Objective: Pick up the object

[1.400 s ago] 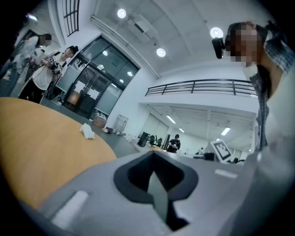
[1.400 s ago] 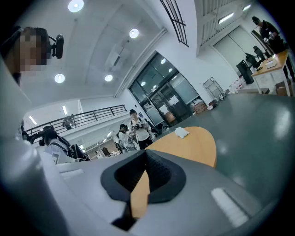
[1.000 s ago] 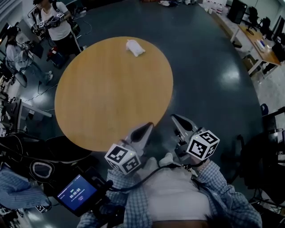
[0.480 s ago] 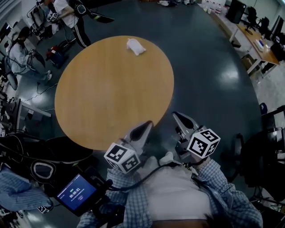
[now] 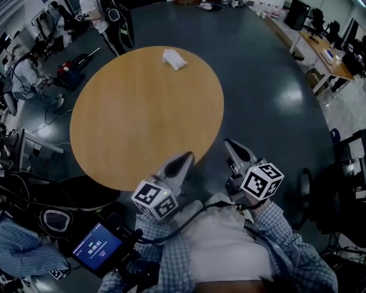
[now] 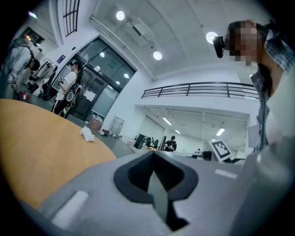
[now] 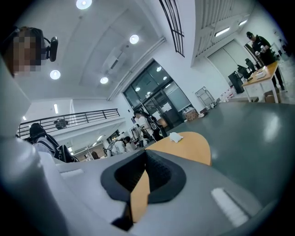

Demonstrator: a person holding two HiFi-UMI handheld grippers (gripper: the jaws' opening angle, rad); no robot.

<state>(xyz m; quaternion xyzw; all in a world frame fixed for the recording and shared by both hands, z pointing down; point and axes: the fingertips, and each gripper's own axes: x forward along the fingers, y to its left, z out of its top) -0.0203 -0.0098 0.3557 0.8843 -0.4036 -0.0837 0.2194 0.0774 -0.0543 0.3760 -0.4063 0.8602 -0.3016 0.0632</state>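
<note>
A small white crumpled object (image 5: pixel 174 59) lies near the far edge of the round wooden table (image 5: pixel 143 126). It also shows small and distant in the left gripper view as the white object (image 6: pixel 86 133) and in the right gripper view as the white object (image 7: pixel 175 137). My left gripper (image 5: pixel 186 158) hovers at the table's near edge, jaws shut with nothing between them. My right gripper (image 5: pixel 231 145) is just right of the table's rim, over the floor, also shut and empty. Both are held close to my body, far from the object.
People with gear stand beyond the table's far left (image 5: pixel 108 17). Desks with monitors line the right side of the room (image 5: pixel 326 54). A handheld screen (image 5: pixel 97 247) and dark equipment (image 5: pixel 54 217) sit at my lower left. Dark floor surrounds the table.
Both grippers have stayed almost still. A person in a white shirt at the far left has walked rightward along the table's far side.
</note>
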